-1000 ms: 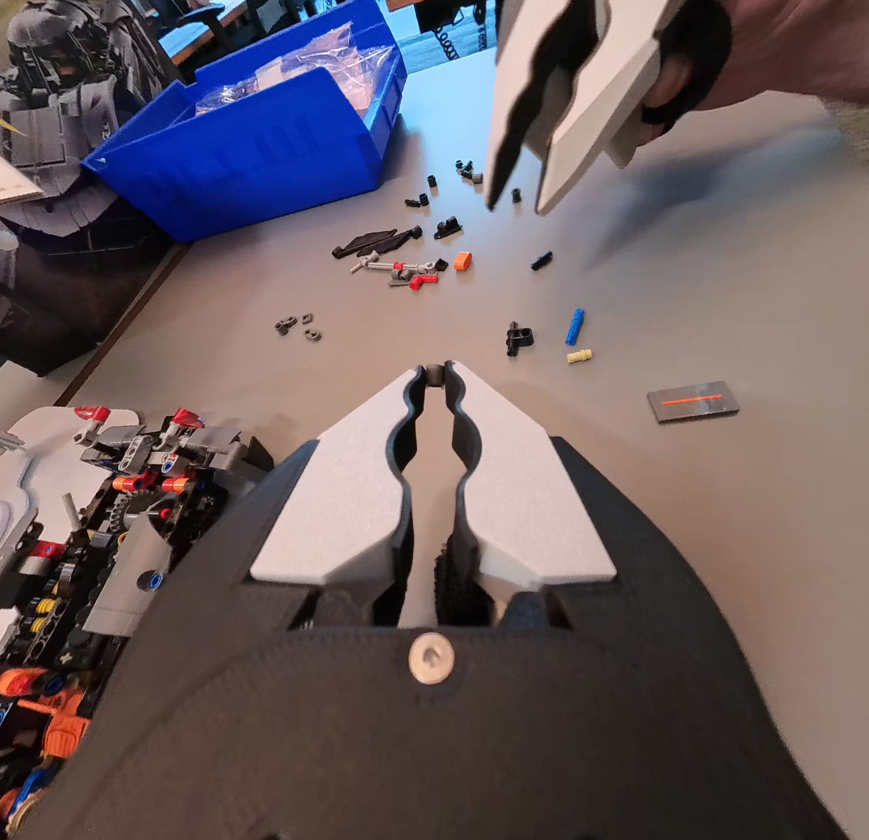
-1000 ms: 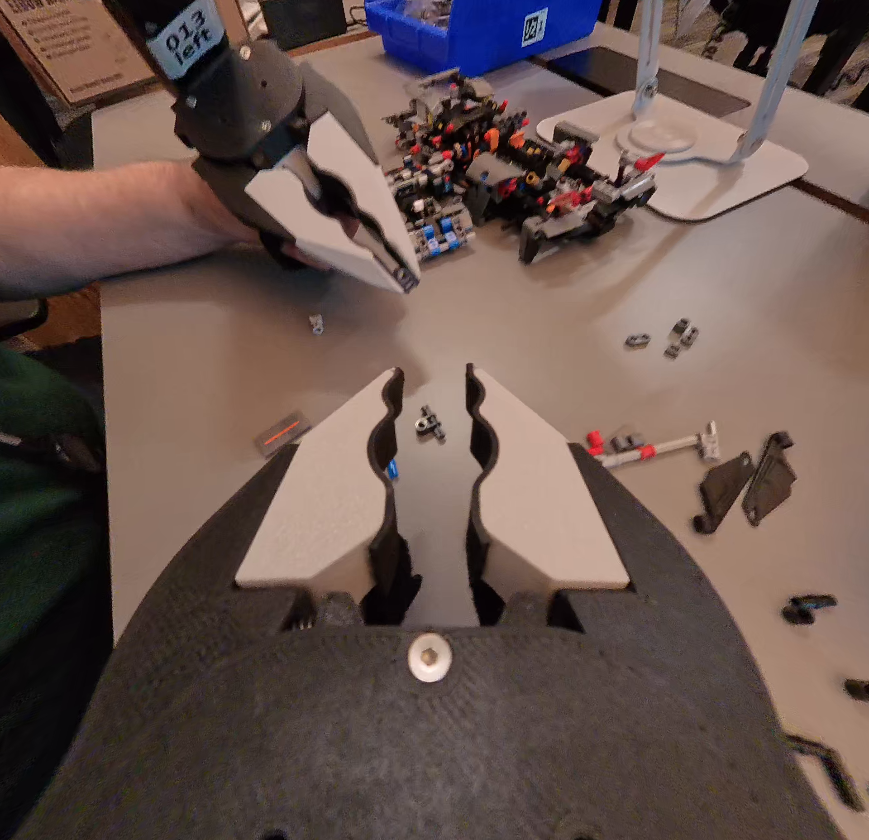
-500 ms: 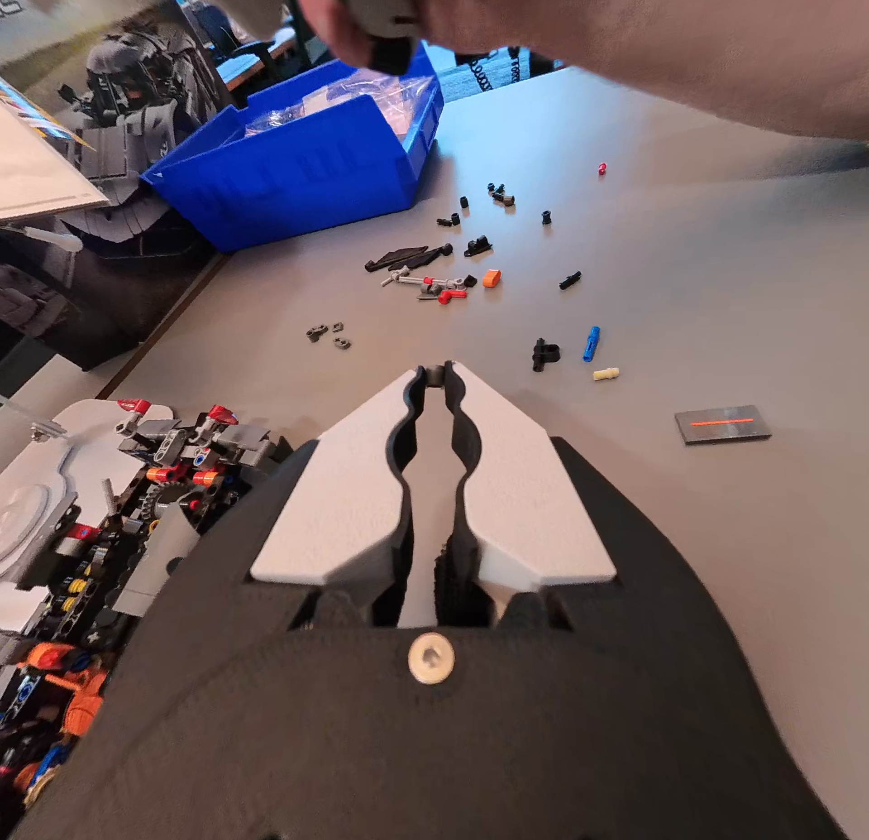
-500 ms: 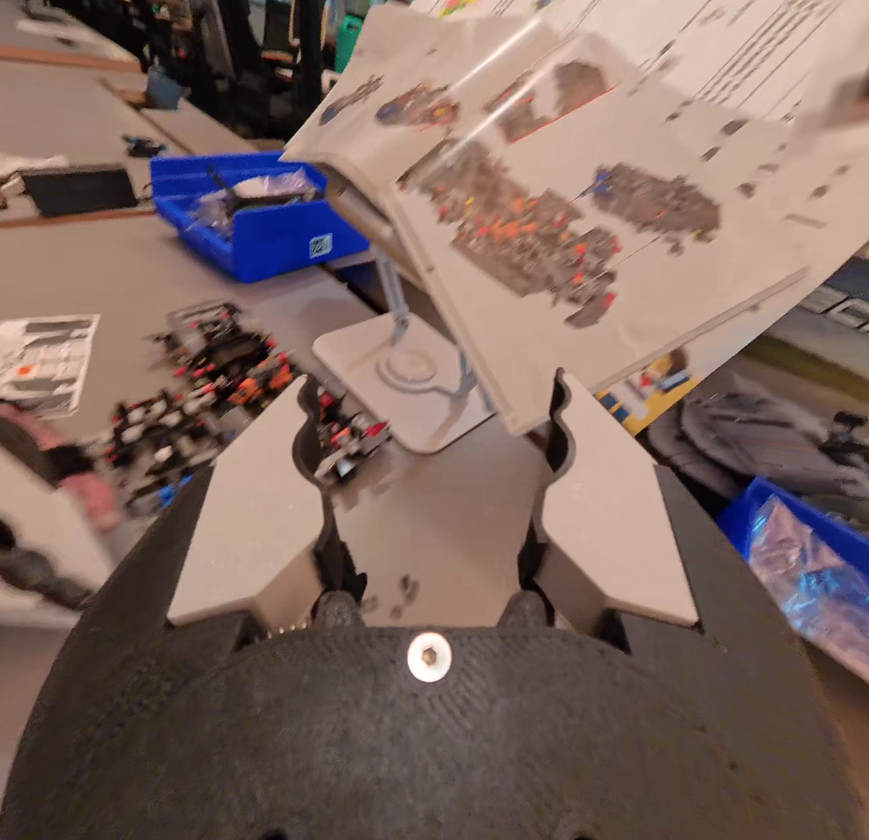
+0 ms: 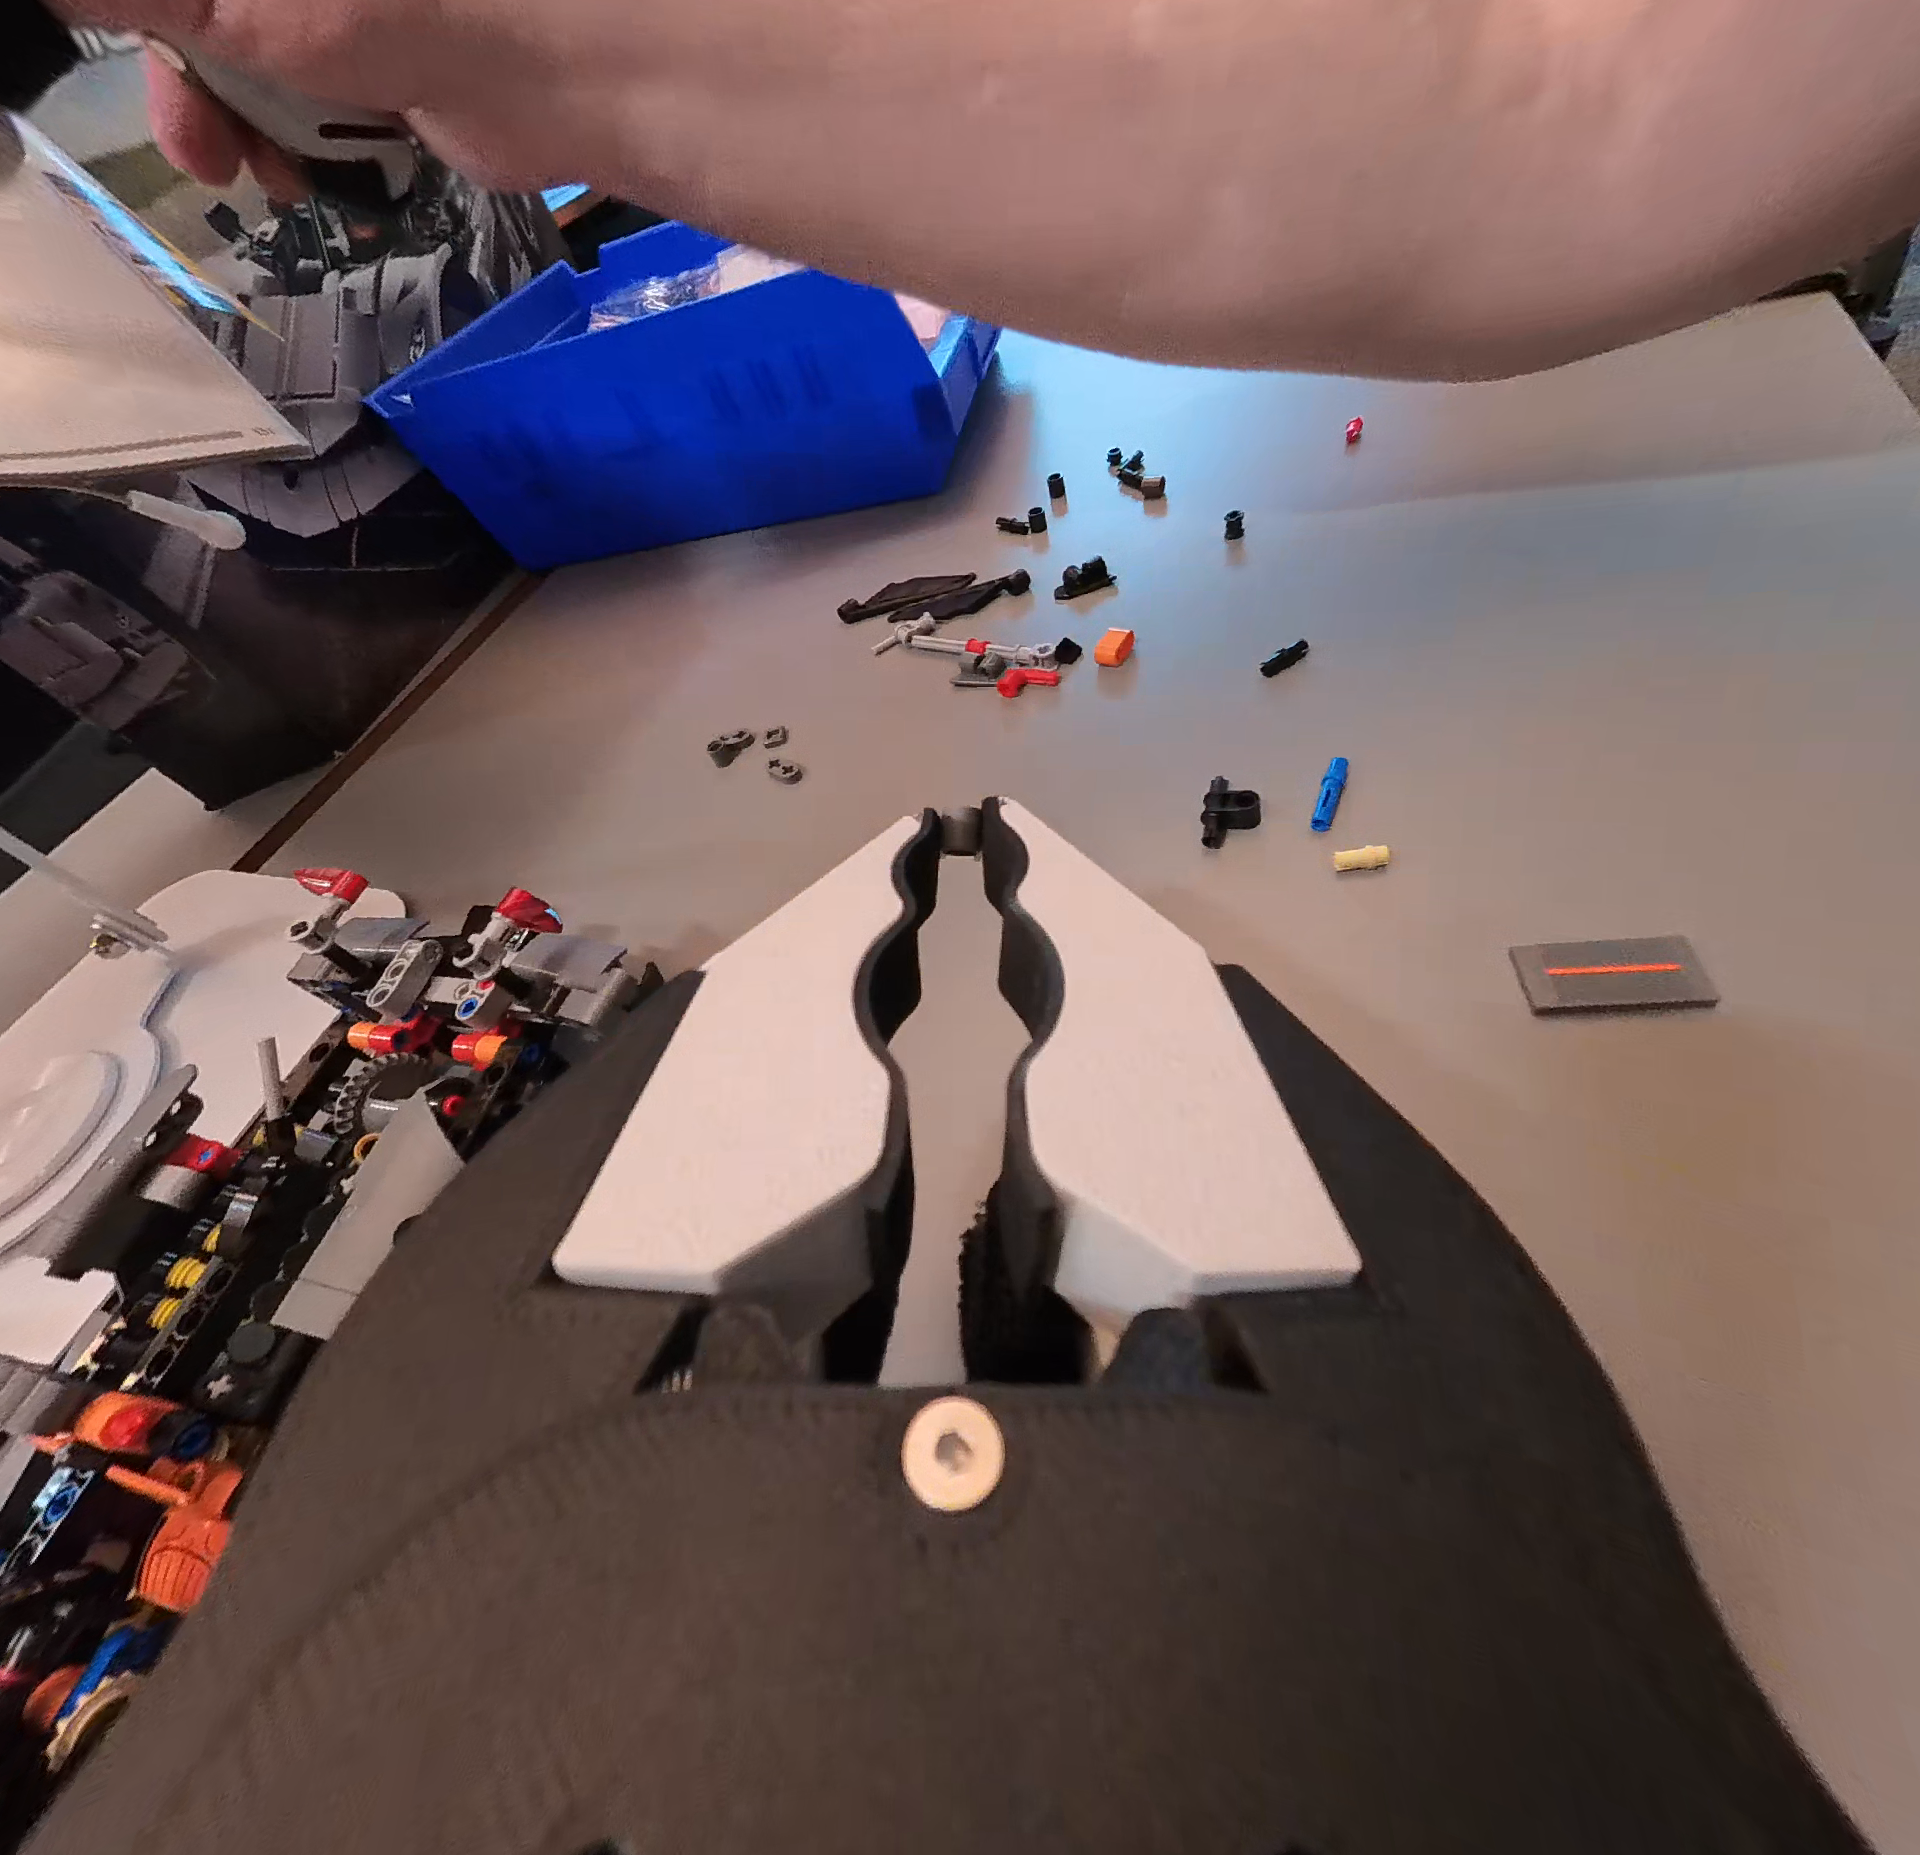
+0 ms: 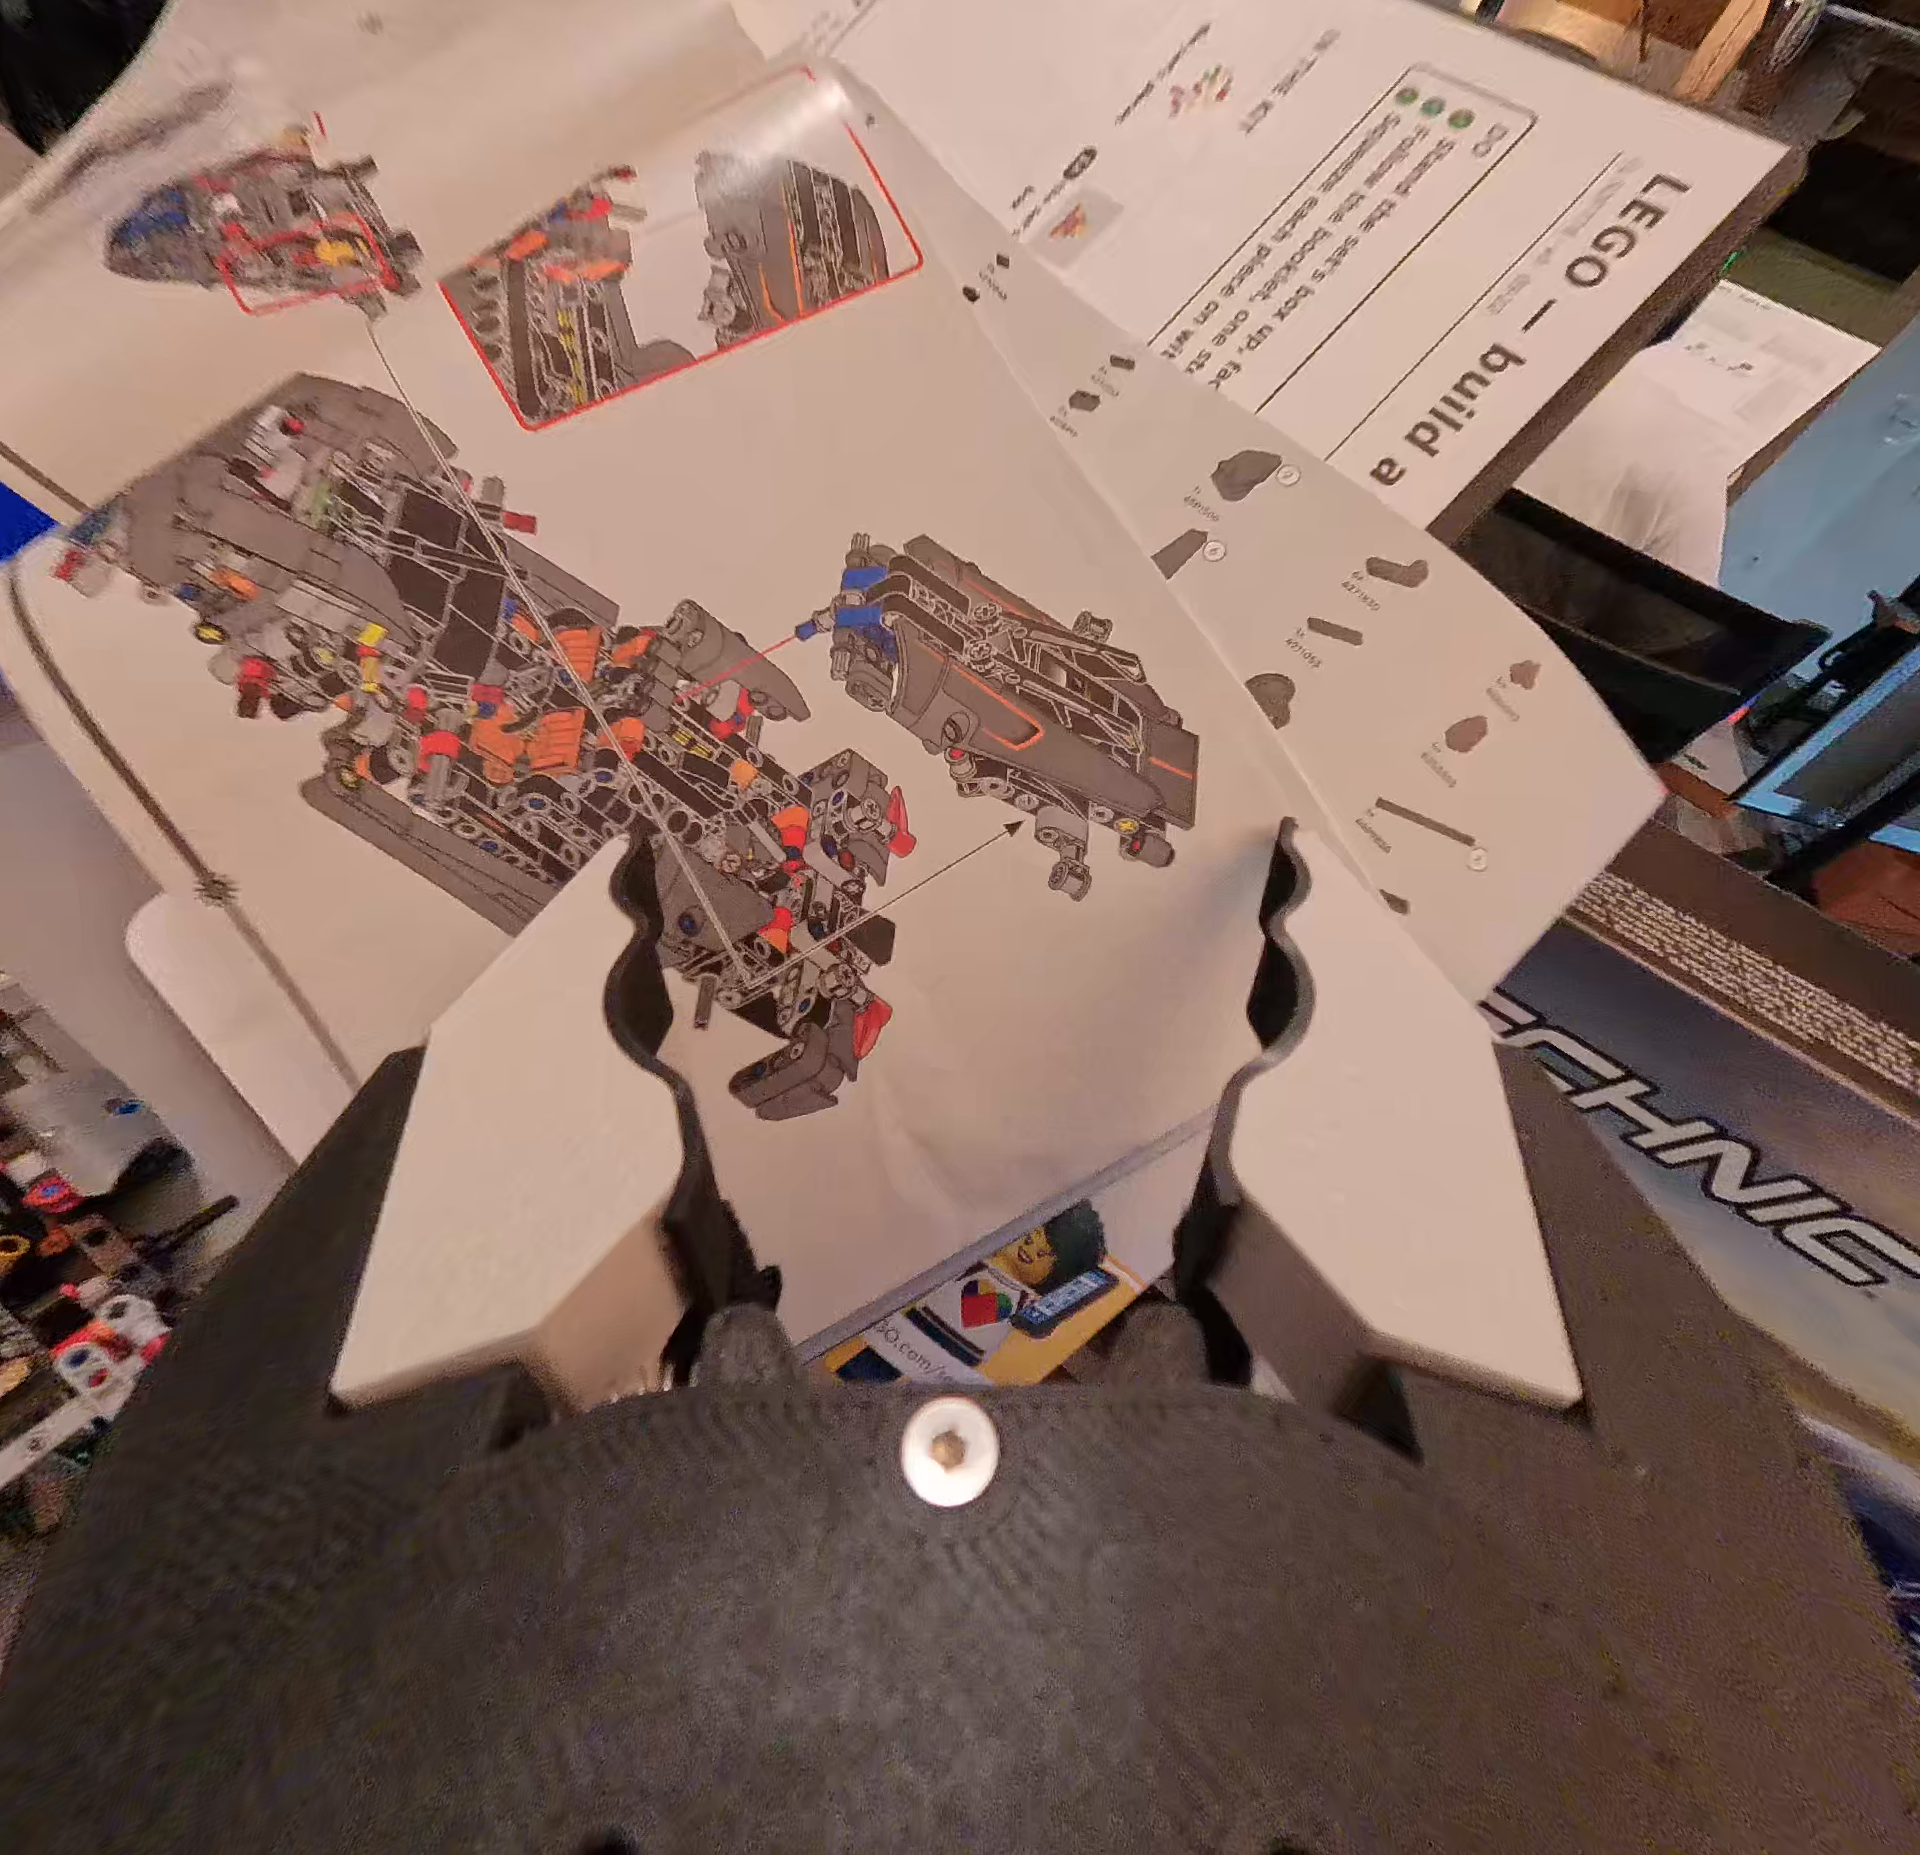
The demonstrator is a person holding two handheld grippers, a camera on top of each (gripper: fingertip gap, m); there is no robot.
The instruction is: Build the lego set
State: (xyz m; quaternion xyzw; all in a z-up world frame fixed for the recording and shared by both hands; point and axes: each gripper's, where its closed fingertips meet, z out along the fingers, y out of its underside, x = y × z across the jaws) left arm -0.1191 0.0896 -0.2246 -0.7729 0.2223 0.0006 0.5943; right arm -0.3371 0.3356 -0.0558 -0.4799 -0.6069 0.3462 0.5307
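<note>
On the left of the tabletop the half-built lego model lies beside the left tongs, which are pinching a small dark grey piece at their tips. Loose parts, a black connector and a blue pin among them, lie ahead and to the right. The right tongs are spread wide and empty, facing the open instruction booklet (propped on a stand), its bottom edge between the fingers. The left is likely nearer the model.
</note>
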